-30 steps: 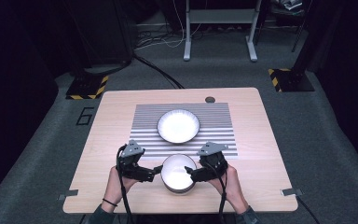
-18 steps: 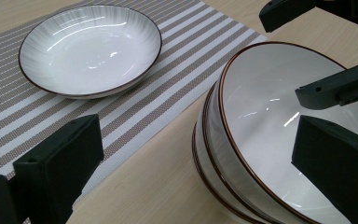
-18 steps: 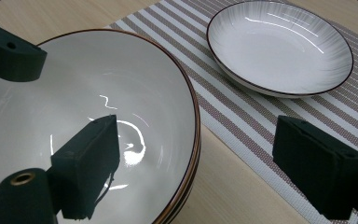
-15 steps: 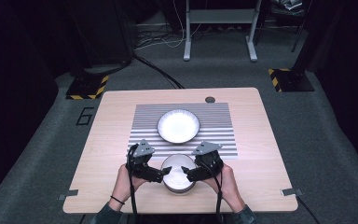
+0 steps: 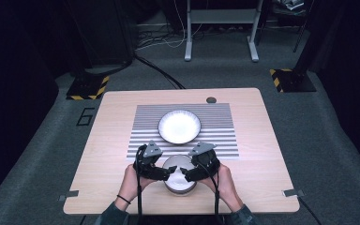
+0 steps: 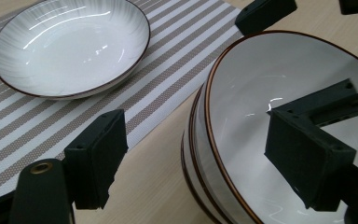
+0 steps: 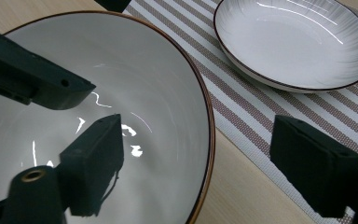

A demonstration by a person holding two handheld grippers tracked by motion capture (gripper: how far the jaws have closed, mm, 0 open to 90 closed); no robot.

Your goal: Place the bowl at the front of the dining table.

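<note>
Lower bowls [image 6: 189,154] of the stack mostly hidden beneath top bowl [image 6: 279,93]

We see a light wooden table [image 5: 122,136] standing on grey carpet [image 5: 309,140] in a dim room with dark surroundings. A grey-and-white striped placemat [image 5: 220,126] lies on its middle, and a small round dark cap [image 5: 211,100] sits near its far edge. Beyond the table stands a grey metal frame [image 5: 220,28], with cables [image 5: 159,70] trailing across the floor. Two black bases edged in yellow-and-black tape [image 5: 86,87] rest left and right.
</note>
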